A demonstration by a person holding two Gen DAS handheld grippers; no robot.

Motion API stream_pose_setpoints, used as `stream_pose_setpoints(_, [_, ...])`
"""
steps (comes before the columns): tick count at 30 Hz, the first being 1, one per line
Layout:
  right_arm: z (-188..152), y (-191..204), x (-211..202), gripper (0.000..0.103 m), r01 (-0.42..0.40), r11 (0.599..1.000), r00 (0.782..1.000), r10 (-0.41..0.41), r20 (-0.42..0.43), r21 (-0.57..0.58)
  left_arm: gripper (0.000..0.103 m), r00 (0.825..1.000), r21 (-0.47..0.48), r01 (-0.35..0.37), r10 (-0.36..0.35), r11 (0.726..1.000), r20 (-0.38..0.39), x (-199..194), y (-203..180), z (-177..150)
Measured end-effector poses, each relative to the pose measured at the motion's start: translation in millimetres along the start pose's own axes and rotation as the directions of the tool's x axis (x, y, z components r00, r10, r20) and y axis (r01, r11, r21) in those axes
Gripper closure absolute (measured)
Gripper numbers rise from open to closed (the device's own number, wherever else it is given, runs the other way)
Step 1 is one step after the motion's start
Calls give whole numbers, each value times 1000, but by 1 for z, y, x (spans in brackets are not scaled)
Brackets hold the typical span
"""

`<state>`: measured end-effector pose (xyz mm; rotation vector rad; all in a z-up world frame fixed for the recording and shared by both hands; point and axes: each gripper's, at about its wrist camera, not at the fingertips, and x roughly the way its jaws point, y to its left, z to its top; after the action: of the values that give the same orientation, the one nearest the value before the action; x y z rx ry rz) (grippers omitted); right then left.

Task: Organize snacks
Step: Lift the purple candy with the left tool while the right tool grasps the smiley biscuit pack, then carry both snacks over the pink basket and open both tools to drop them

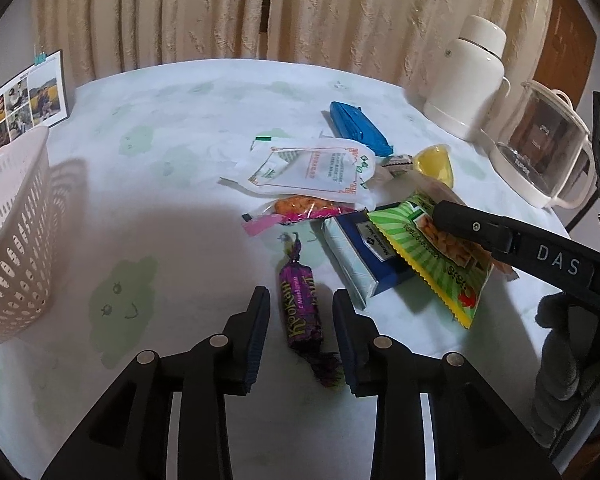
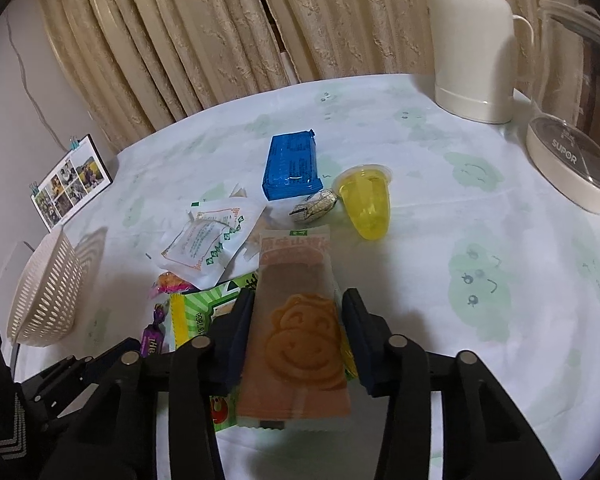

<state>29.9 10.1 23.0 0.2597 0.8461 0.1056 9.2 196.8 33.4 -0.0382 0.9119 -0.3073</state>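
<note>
**Desk:** Where do the two tongs stand over the snack pile?

**Photographer:** The left gripper (image 1: 300, 334) hangs with its jaws apart, straddling a purple wrapped candy (image 1: 302, 312) that lies on the tablecloth (image 1: 172, 216); neither pad touches it. The right gripper (image 2: 298, 334) is spread wide on either side of an orange monkey-face lollipop packet (image 2: 296, 324), with daylight showing on the right side, so nothing is clamped.

**Desk:** And the rest of the snacks?

**Photographer:** Heaped mid-table: a green striped peanut bag (image 1: 432, 256) overlapping a dark blue box (image 1: 364, 256), a white sachet (image 1: 312, 172) above them, a pink-ended cracker pack (image 1: 296, 210) tucked under its edge. Farther back lie a blue foil pack (image 2: 292, 166) and a yellow jelly cup (image 2: 366, 202) on its side, with a small silver-wrapped sweet (image 2: 316, 206) between them.

**Desk:** Room to move?

**Photographer:** Bare cloth runs left to the white slotted basket (image 1: 12, 240) at the table's left edge, well apart from the pile. On the right edge, a cream flask (image 2: 472, 48) and a clear-lidded kettle (image 2: 572, 164) crowd the far corner.
</note>
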Motion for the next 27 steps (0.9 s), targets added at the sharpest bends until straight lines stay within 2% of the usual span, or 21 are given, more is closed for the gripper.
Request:
stream_pose_setpoints(4, [1, -3, 0, 66, -14, 1000, 1000, 14, 2, 20, 72, 1000, 11, 12, -12, 1000, -3, 0, -2, 0])
stream_pose_setpoints(5, [1, -3, 0, 66, -14, 1000, 1000, 14, 3, 20, 76, 1000, 16, 10, -10, 1000, -3, 0, -3, 0])
stream_pose_setpoints(6, [1, -3, 0, 66, -14, 1000, 1000, 14, 4, 19, 86, 1000, 18, 10, -10, 1000, -6, 1, -4, 0])
stream_pose_setpoints(7, [1, -3, 0, 66, -14, 1000, 1000, 14, 4, 20, 87, 1000, 17, 11, -11, 1000, -4, 1, -4, 0])
stream_pose_setpoints(10, [1, -3, -2, 66, -25, 1000, 1000, 25, 9, 18, 87, 1000, 6, 20, -20, 1000, 8, 0, -4, 0])
stream_pose_setpoints(15, [2, 0, -9, 67, -57, 998, 998, 56, 37, 14, 87, 995, -8, 9, -9, 1000, 98, -14, -3, 0])
stream_pose_setpoints(20, [3, 3, -18, 68, -101, 995, 992, 100, 73, 10, 87, 976, -10, -29, 31, 1000, 215, -35, 0, 2])
stream_pose_setpoints(27, [4, 7, -28, 68, -144, 990, 983, 143, 115, 3, 87, 947, -72, -62, 81, 996, 312, -59, 20, 5])
